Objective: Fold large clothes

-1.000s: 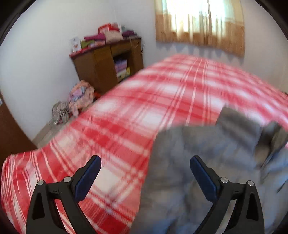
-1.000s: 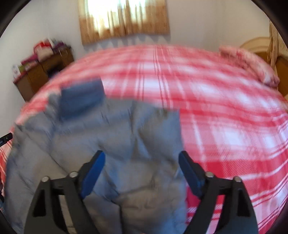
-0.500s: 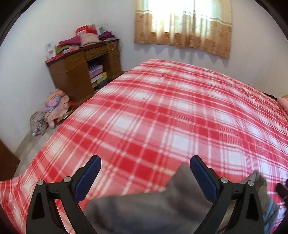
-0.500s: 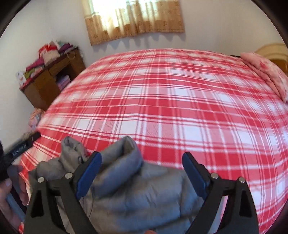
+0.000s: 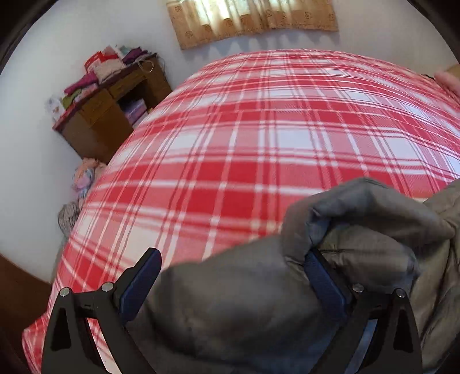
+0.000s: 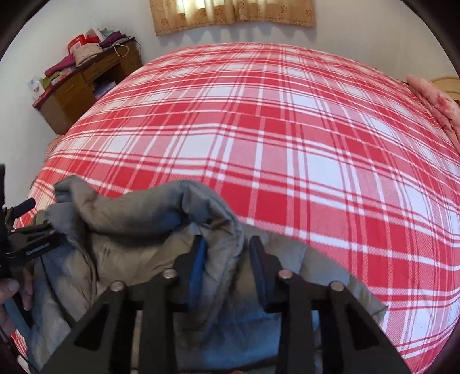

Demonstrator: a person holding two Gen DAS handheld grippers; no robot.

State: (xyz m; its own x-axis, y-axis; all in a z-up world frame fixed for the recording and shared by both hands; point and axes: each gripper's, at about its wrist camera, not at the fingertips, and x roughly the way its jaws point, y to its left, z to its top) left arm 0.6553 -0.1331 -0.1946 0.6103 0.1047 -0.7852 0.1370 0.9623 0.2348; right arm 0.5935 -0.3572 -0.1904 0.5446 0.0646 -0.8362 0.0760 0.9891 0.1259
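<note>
A grey padded jacket [image 5: 258,302] lies bunched at the near edge of the bed with the red and white plaid cover [image 5: 258,143]. My left gripper [image 5: 230,273] is open, with the jacket's bulk lying between its wide-apart fingers. In the right wrist view my right gripper [image 6: 225,253] is shut on a fold of the jacket [image 6: 129,230]. The left gripper [image 6: 26,238] shows at the left edge of that view, at the jacket's other end.
A brown wooden desk [image 5: 109,109] piled with clothes stands against the wall left of the bed. Loose clothes [image 5: 83,175] lie on the floor beside it. A pink pillow [image 6: 437,100] lies at the bed's right. A curtained window [image 6: 230,11] is behind.
My right gripper has closed on a fold of the jacket. Both grippers have lowered toward the jacket, which now fills more of the left wrist view.
</note>
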